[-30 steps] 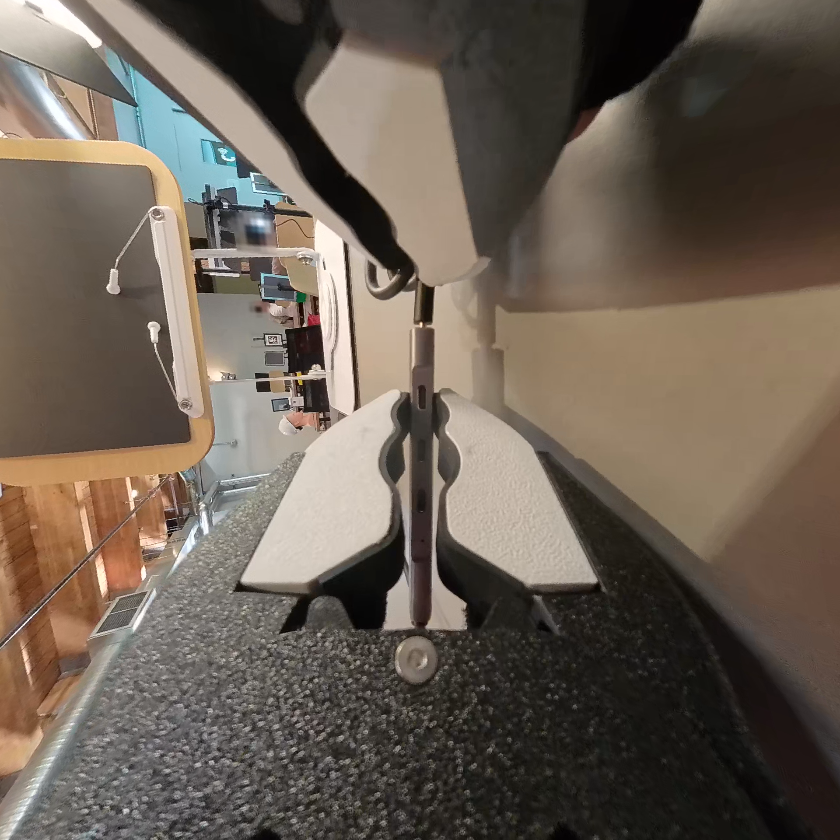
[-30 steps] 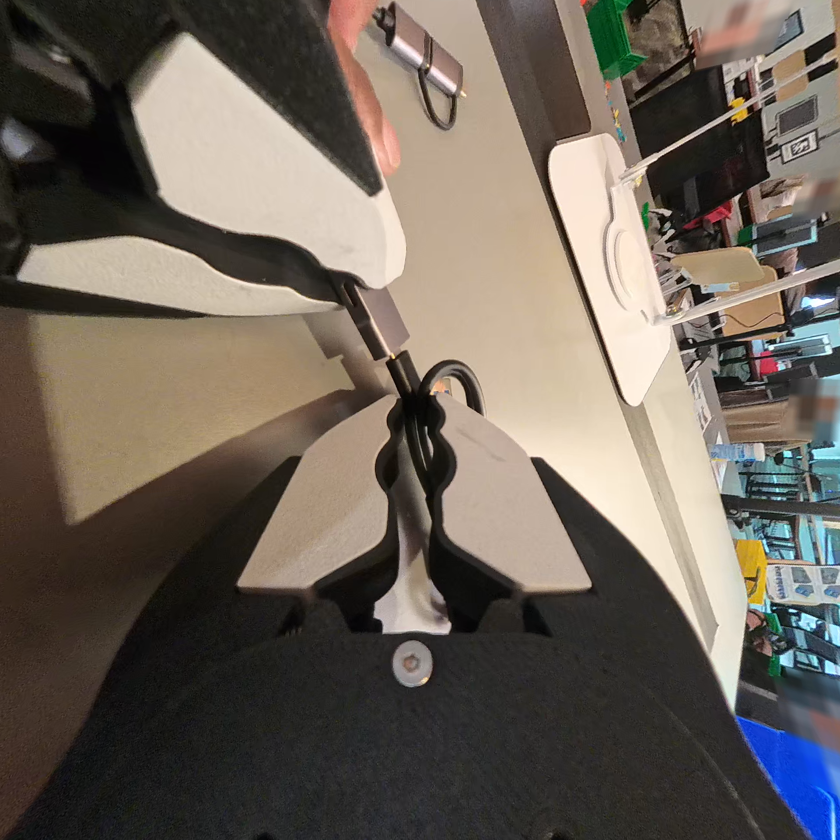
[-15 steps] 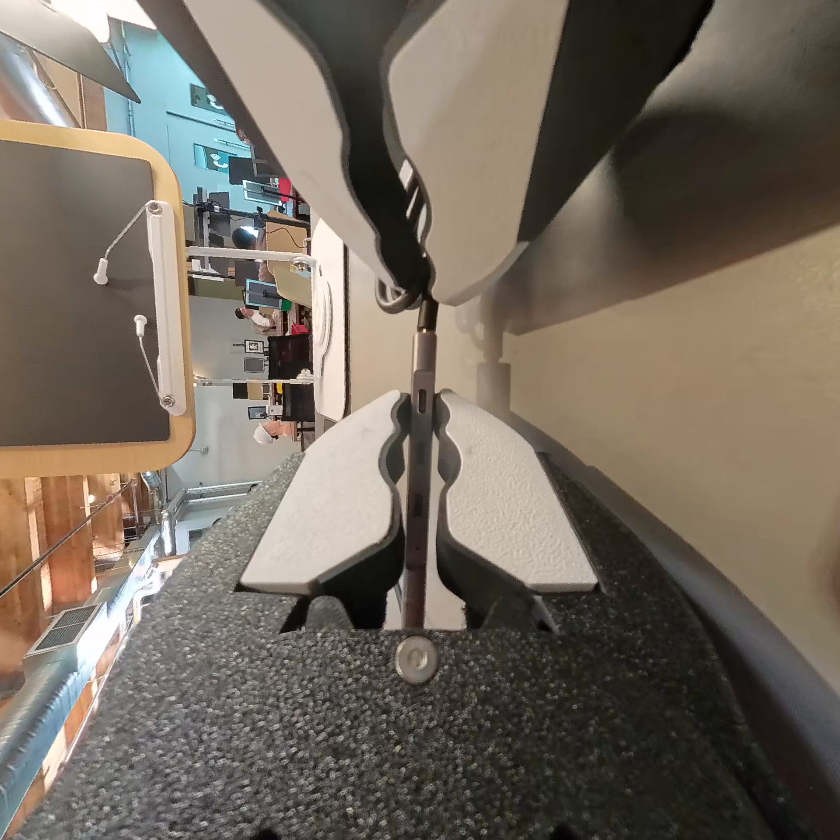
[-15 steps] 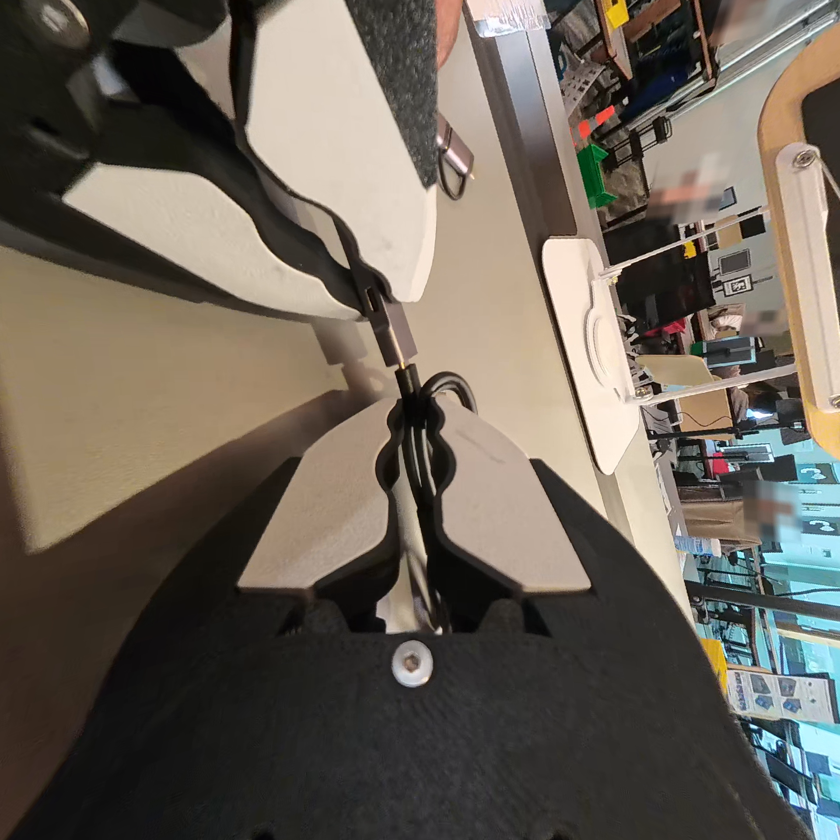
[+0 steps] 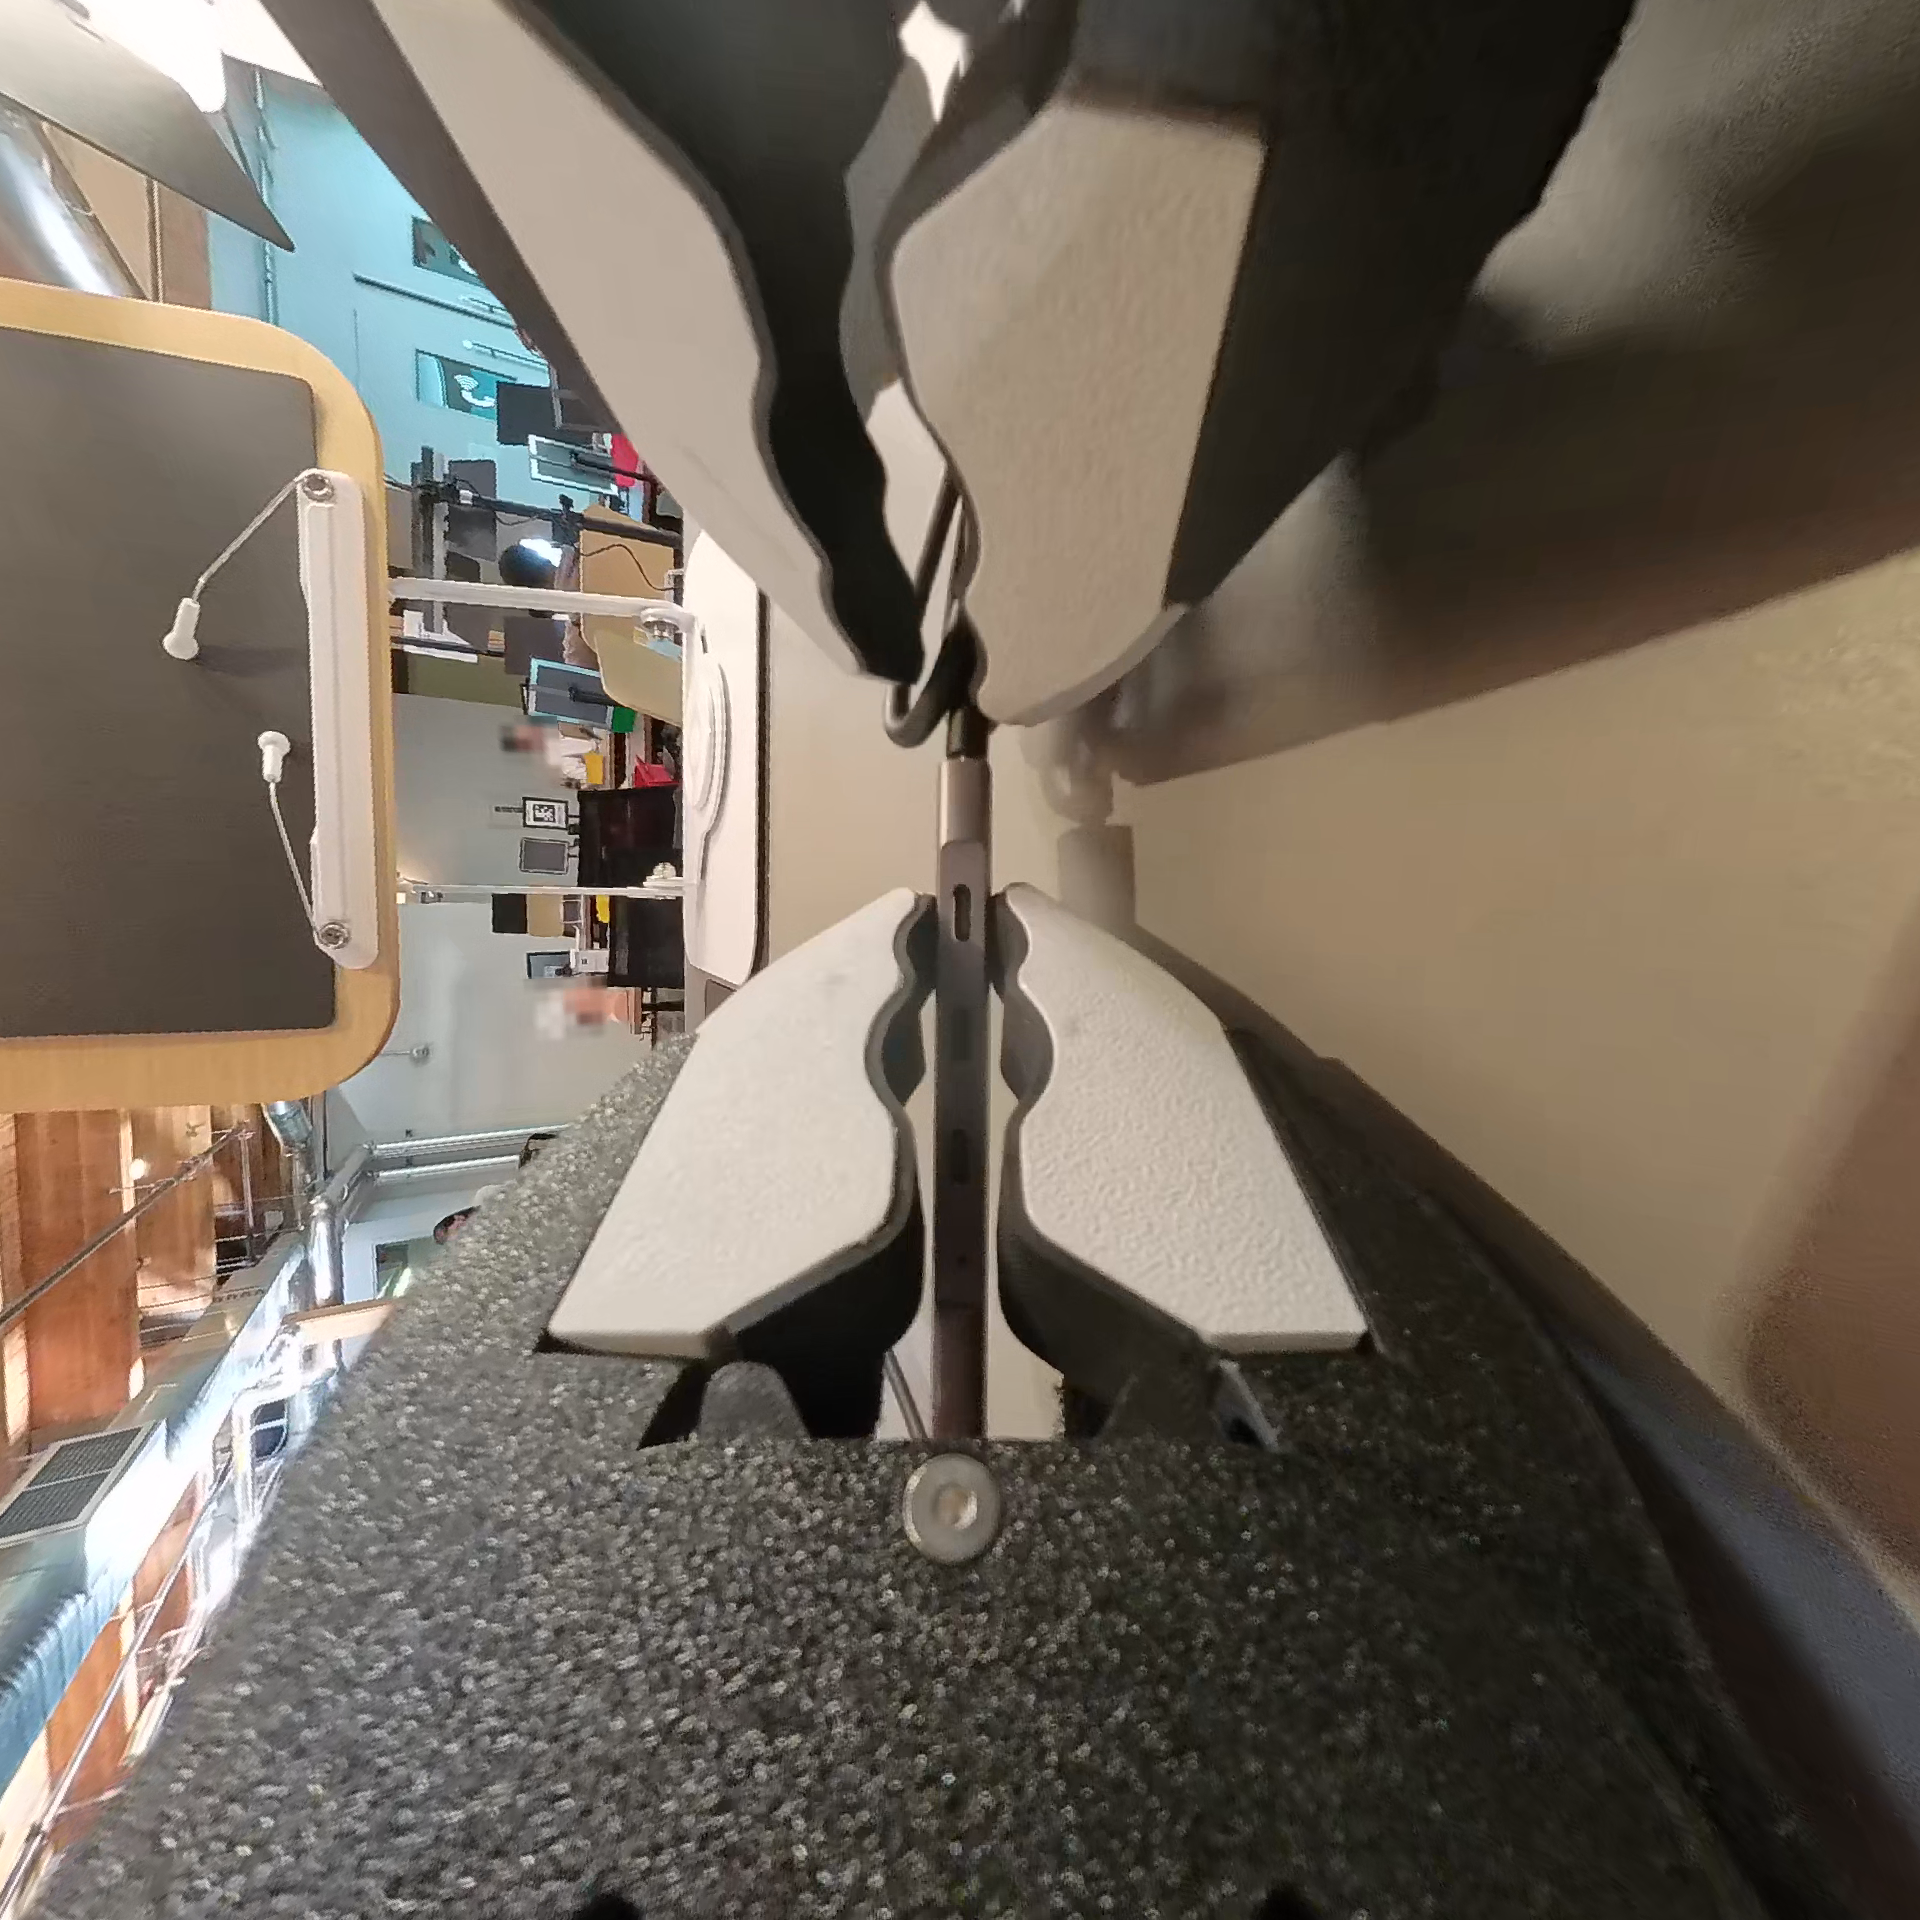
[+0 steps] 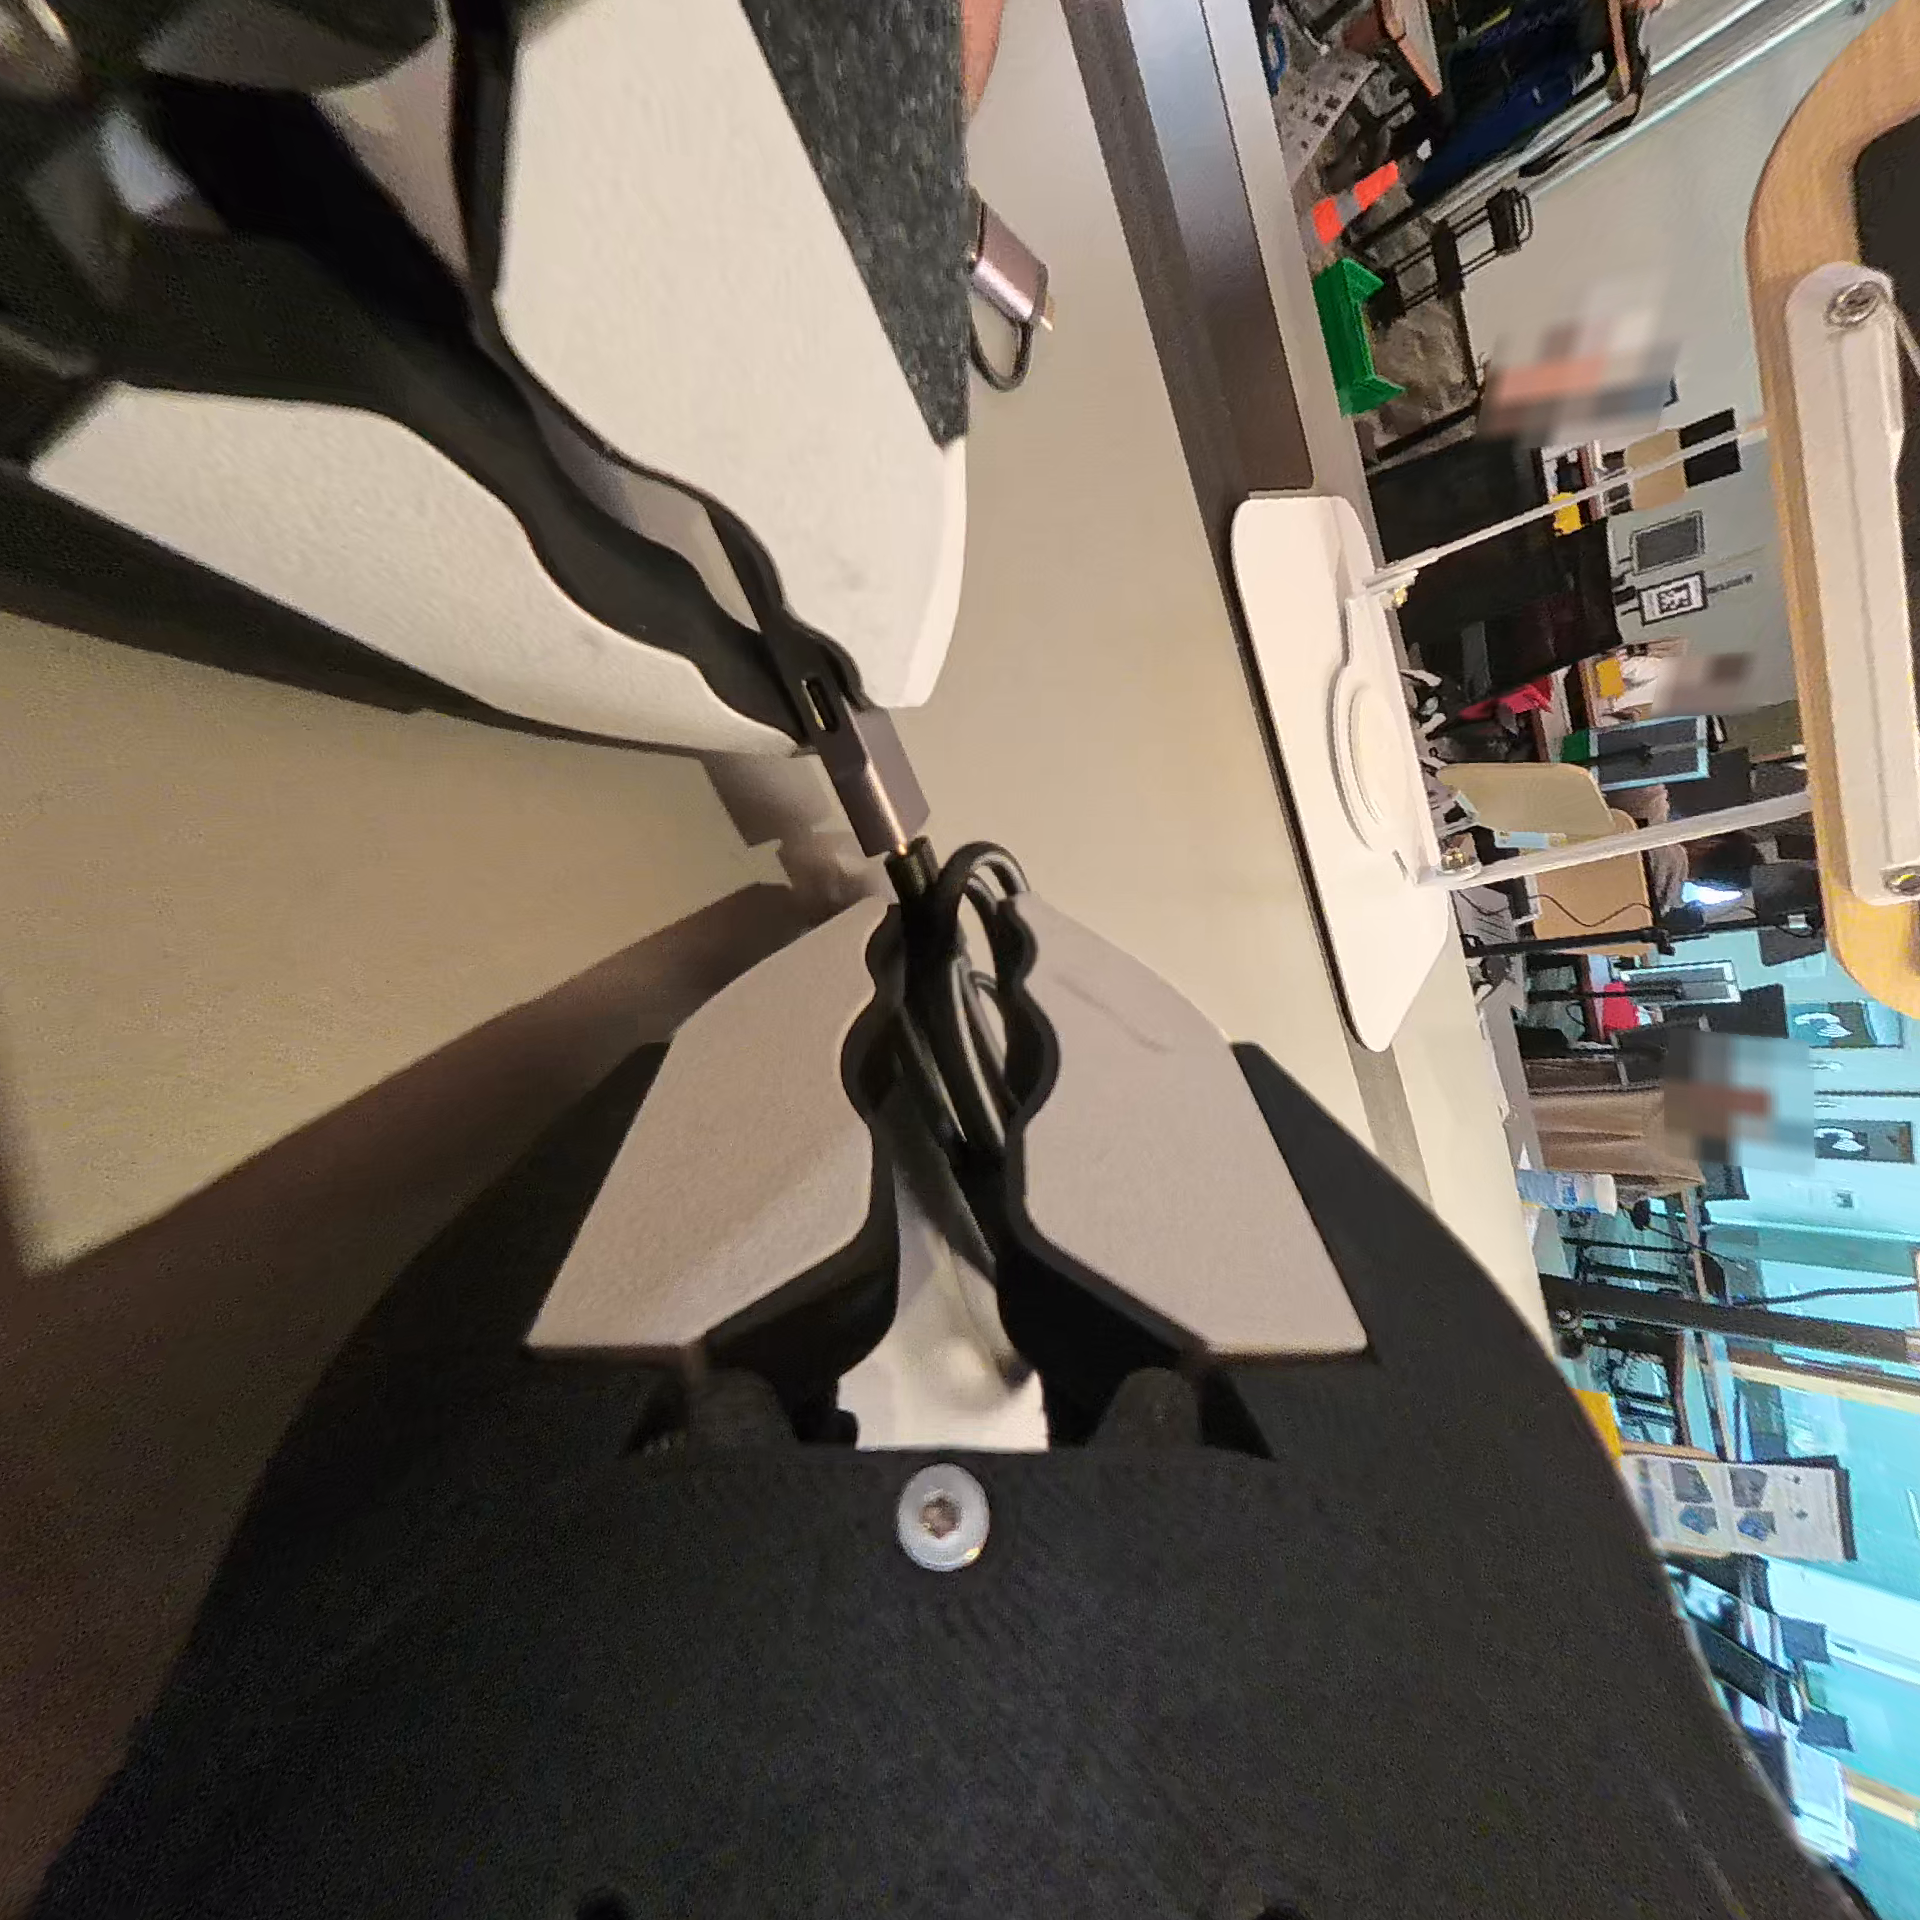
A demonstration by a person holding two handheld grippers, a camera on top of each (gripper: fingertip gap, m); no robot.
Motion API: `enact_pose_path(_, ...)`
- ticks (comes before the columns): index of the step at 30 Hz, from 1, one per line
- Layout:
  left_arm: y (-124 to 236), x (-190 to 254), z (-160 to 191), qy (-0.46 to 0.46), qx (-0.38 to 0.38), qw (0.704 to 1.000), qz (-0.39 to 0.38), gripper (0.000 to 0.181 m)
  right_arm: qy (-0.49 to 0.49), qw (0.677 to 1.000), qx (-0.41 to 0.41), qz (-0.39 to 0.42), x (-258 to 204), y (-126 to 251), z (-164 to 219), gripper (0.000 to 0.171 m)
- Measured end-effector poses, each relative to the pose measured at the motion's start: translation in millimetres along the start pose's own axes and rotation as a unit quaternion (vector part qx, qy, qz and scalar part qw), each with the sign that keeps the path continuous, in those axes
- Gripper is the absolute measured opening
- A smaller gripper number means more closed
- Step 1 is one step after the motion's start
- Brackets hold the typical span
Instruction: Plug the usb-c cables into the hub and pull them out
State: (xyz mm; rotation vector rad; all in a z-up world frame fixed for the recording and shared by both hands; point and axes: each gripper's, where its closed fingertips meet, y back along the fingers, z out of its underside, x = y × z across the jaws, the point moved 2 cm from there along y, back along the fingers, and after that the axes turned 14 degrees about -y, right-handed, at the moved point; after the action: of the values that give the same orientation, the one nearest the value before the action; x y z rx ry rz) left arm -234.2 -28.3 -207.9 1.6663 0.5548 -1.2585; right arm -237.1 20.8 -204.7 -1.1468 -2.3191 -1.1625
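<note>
My left claw (image 5: 958, 914) was pinching the hub (image 5: 958, 1143) edge-on, held above the surface (image 5: 1507, 935). My right claw (image 6: 951, 914) was clamped on the looped black cable (image 6: 961, 997), its plug (image 6: 878, 774) at the hub's end. The cable looked limp, so I judged the stiff plug the better hold.

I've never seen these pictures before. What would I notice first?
First, two grey claws meeting nose to nose above a beige table. The left claw pinches a thin grey hub edge-on, and the right claw squeezes a looped black cable right at the hub's end. Farther back lies another small grey adapter.
</note>
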Motion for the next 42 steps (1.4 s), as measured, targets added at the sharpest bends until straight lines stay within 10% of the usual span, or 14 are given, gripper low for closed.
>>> enact_pose_path(42,6,-7,-4,-0.003,0.026,0.999,-0.034,0.010,0.058,0.996,0.065,-0.007,1,7,-4,0.009)
